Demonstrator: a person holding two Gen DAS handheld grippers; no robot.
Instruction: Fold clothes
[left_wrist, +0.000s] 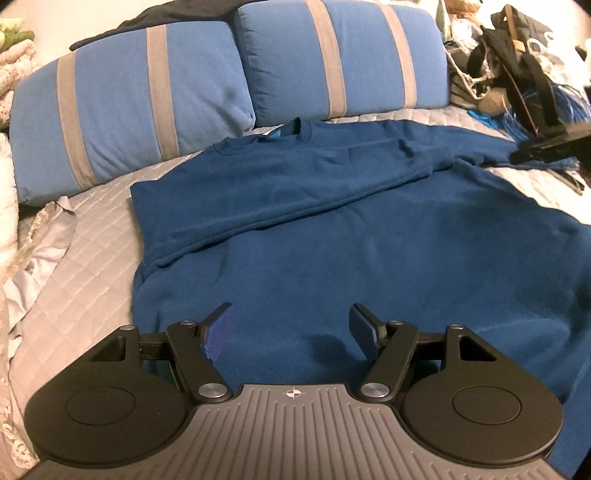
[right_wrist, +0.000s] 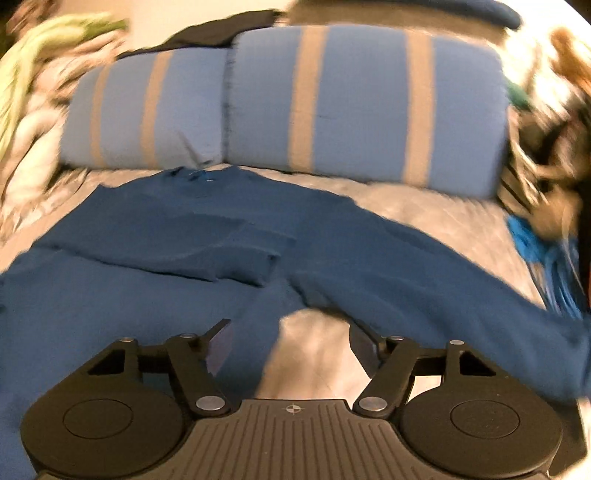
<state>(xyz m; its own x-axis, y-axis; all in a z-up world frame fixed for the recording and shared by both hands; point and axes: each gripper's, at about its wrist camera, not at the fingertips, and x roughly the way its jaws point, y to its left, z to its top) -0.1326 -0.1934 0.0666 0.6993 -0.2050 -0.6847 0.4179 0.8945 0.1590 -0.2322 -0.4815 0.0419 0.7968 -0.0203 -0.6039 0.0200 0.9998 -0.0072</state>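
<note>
A dark blue sweatshirt (left_wrist: 332, 221) lies flat on the grey quilted bed, neck toward the pillows. Its left sleeve is folded across the chest. My left gripper (left_wrist: 291, 325) is open and empty, just above the sweatshirt's lower body. In the right wrist view, which is blurred, the sweatshirt (right_wrist: 110, 295) fills the left side and its right sleeve (right_wrist: 424, 273) stretches out to the right. My right gripper (right_wrist: 290, 339) is open and empty, over the gap between the body and that sleeve, where the quilt shows.
Two blue pillows with grey stripes (left_wrist: 147, 110) (left_wrist: 340, 62) stand at the bed's head. A heap of bags, cords and blue fabric (left_wrist: 524, 74) lies at the right. Grey quilt (left_wrist: 81, 266) and lace-edged bedding are at the left.
</note>
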